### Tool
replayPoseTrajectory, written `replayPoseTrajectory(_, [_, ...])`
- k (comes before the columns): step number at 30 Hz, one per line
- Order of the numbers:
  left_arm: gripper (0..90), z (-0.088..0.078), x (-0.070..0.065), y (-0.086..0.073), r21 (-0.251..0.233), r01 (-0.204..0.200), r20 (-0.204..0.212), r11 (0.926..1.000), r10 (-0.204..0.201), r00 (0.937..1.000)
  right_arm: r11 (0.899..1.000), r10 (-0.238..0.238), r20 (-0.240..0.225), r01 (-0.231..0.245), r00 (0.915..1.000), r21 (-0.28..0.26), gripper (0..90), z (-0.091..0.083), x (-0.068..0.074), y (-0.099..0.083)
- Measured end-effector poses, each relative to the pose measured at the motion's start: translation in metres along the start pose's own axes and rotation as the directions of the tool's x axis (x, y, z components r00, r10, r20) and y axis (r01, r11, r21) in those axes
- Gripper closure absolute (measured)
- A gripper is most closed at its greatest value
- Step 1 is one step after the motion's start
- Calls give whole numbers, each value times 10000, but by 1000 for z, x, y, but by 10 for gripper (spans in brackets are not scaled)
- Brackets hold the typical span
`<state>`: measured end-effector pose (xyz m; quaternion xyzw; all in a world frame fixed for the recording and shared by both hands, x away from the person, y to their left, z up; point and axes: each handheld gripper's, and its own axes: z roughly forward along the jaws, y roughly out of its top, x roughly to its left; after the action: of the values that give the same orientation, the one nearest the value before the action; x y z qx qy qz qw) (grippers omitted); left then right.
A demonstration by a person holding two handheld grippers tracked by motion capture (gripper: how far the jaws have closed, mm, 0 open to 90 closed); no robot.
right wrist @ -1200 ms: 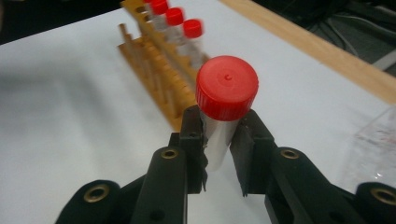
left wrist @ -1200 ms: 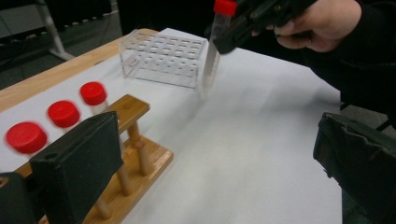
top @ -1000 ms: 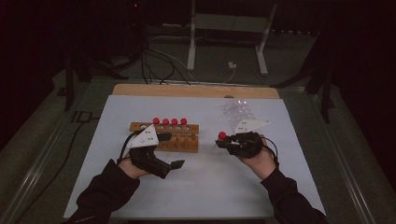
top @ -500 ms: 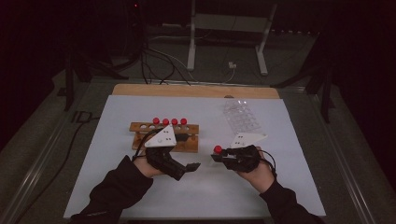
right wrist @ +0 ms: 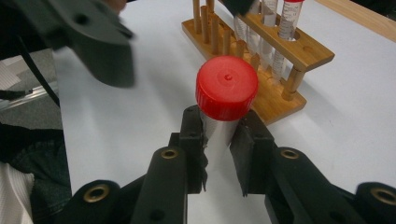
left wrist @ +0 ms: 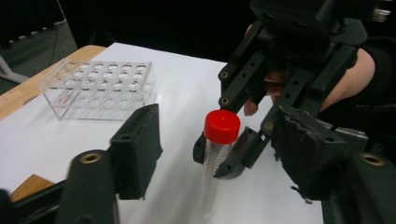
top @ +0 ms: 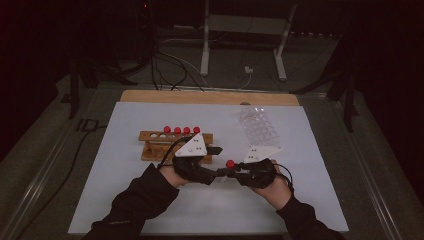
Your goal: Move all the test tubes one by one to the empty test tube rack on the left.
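Observation:
A clear tube with a red cap stands upright just above the white mat, with my right gripper shut on it below the cap. In the high view the tube and right gripper are at mid-table. My left gripper is open, one jaw on either side of the tube without touching it. The left gripper view looks along its own spread jaws at the right gripper facing it.
A wooden rack holding several red-capped tubes stands just behind the left hand, close to the tube. A clear plastic rack sits at the back right. The white mat covers the table.
The two grippers have come together at mid-table: the right one carried the tube leftward, and the left one swung right, so its open jaws now flank the tube.

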<state>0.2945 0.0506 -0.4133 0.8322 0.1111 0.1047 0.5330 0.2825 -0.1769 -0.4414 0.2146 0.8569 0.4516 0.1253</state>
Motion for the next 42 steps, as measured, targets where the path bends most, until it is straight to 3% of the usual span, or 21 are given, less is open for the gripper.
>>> replayPoseTrajectory(7, [516,12,-3,3,-16,-181,25,9998,181,9998,10000,39,8,-39,10000,15,753,-1,0,-1])
replayPoseTrajectory(21, [703,22,-6,2,402,-491,58,9980,489,9988,10000,0,123,1,9999,-20,753,-4,-1,-1])
replayPoseTrajectory(35, [721,22,-5,3,419,-572,64,9975,570,9984,9999,120,58,-120,9999,-84,741,-4,-2,-1])
replayPoseTrajectory(42, [721,13,-1,8,271,-485,-103,9985,488,9988,9992,220,431,-205,9988,-357,561,-8,-5,-2])
